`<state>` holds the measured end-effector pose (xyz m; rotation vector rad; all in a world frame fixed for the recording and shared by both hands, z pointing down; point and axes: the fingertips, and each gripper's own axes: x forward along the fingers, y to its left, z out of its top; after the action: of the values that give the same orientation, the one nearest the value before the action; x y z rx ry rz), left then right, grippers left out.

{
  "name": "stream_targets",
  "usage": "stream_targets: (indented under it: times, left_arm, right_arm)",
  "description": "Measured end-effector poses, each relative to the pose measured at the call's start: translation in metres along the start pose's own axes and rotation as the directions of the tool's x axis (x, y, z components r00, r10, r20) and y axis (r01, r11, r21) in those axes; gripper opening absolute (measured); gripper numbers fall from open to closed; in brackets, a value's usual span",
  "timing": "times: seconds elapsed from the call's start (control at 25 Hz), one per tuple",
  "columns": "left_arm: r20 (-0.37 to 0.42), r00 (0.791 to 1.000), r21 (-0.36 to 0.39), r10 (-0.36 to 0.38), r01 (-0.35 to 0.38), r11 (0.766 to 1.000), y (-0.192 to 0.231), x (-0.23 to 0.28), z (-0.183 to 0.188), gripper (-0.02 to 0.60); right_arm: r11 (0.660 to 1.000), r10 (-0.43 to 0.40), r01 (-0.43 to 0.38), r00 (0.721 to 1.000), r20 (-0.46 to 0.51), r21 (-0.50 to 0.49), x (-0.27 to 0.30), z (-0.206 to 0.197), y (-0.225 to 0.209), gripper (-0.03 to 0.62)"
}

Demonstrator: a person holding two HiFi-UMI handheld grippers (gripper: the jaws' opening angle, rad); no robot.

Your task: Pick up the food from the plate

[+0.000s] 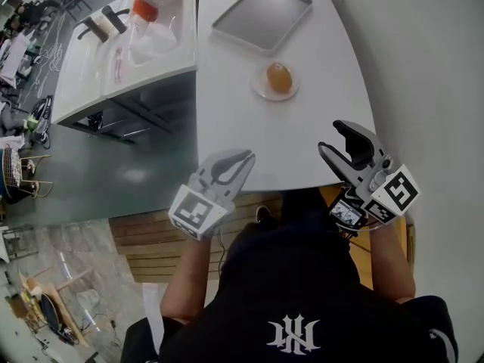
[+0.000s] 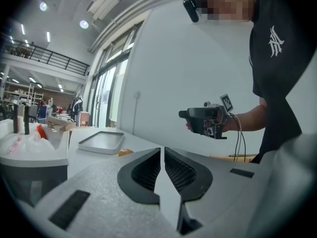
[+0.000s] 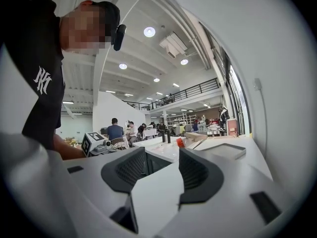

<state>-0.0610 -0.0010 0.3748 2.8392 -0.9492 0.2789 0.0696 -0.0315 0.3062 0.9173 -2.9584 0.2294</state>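
The person holds both grippers up over the near edge of the white table (image 1: 249,131). The left gripper (image 2: 162,150) has its two jaws pressed together, with only a thin line showing between them and nothing held. The right gripper (image 3: 162,155) has its jaws spread apart, and the gap between them is empty.

The food (image 1: 279,77) is a round, golden-brown lump. It may be a bun, but it is too small to be sure. It sits on a small see-through plate (image 1: 261,90) on the table, out in front of both grippers and well apart from them. It is closer to the right gripper, ahead of its jaws and a little toward the left gripper's side. Neither gripper touches the food or the plate.

Past the plate, farther from the grippers, a flat gray tray (image 1: 261,15) lies on the table. Off to the left gripper's outer side stands another white table (image 1: 91,82), which has a clear plastic bag (image 1: 155,40) on it and something with an orange top (image 1: 144,8).
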Motion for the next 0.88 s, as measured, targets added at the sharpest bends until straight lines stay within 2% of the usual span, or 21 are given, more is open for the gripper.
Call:
stream_targets:
  times: [0.24, 0.36, 0.64, 0.88]
  left_arm:
    - [-0.029, 1.0, -0.03, -0.005, 0.004, 1.0, 0.033, 0.03, -0.011, 0.008]
    - [-0.052, 0.999, -0.07, -0.012, 0.008, 0.998, 0.044, 0.044, -0.016, 0.008]
    - [-0.066, 0.997, -0.059, -0.03, 0.026, 0.998, 0.08, 0.07, -0.026, 0.008]
    - [-0.088, 0.995, -0.09, -0.048, 0.04, 0.995, 0.111, 0.095, -0.039, 0.008]
  right_arm:
    - [1.0, 0.011, -0.011, 0.999, -0.033, 0.007, 0.033, -0.016, -0.038, 0.209]
    - [1.0, 0.009, -0.008, 0.999, -0.04, 0.012, 0.05, -0.021, -0.055, 0.229]
    - [1.0, 0.022, -0.023, 0.997, -0.078, -0.01, 0.093, -0.033, -0.093, 0.244]
    - [0.998, 0.049, -0.052, 0.992, -0.12, -0.022, 0.132, -0.052, -0.116, 0.275]
